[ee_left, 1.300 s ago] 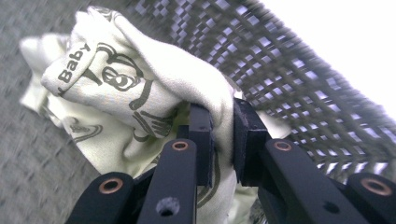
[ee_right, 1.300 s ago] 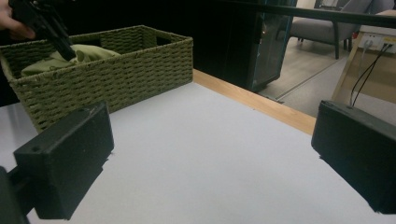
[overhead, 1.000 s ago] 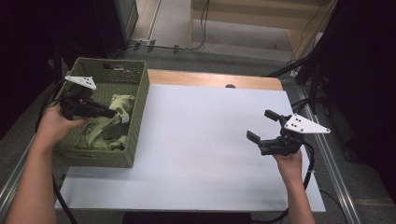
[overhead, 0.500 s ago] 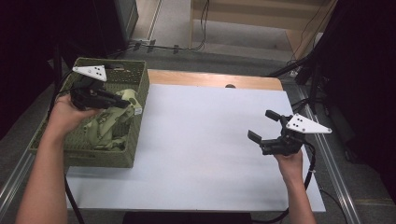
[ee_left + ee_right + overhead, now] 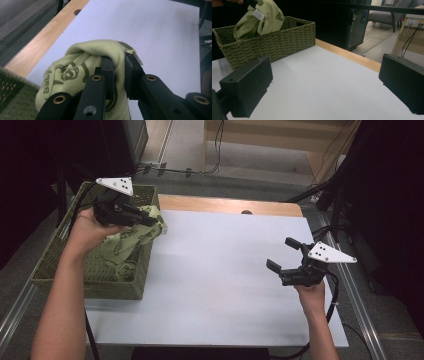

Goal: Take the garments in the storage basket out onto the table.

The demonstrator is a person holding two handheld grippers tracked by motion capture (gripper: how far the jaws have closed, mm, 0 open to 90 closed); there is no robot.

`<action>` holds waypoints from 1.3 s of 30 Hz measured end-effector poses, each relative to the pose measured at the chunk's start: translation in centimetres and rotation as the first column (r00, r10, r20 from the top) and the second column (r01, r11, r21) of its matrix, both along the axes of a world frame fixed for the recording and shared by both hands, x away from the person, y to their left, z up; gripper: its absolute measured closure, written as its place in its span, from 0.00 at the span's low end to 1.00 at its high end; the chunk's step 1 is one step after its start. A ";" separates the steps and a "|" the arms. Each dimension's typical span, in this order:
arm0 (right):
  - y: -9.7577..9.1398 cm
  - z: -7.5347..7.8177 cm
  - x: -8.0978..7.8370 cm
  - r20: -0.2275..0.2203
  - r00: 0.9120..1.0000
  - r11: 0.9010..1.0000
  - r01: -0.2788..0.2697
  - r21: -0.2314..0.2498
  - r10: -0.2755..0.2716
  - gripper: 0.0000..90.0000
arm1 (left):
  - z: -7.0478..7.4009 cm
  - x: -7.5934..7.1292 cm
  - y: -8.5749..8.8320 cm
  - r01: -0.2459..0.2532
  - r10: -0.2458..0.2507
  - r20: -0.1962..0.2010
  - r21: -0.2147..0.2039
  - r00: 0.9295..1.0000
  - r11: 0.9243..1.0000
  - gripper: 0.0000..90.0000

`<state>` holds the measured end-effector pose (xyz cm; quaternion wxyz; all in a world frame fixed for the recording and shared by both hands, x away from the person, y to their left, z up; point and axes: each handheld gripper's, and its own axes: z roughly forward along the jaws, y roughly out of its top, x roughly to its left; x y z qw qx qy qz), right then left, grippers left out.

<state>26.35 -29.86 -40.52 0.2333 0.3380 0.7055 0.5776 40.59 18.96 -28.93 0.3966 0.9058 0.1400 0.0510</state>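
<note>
Left gripper [image 5: 150, 220] pinching a light green cloth [image 5: 82, 67], raised over the basket [image 5: 75, 275] rim at the white worktop [image 5: 225, 285] edge. Right gripper [image 5: 281, 259] spread wide, empty, above the worktop, well apart.

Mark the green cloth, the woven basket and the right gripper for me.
green cloth [image 5: 95, 53]: left gripper view, on the bunched fold above the jaws.
woven basket [image 5: 277, 47]: right gripper view, on its front wall.
right gripper [image 5: 283, 255]: high view, midway between its open fingertips.
</note>
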 end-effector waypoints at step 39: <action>-2.0 0.7 -0.8 0.044 0.999 0.996 0.018 0.090 -0.022 0.00 | 5.4 0.8 -17.1 0.260 -0.256 0.054 -0.078 0.965 0.963 0.90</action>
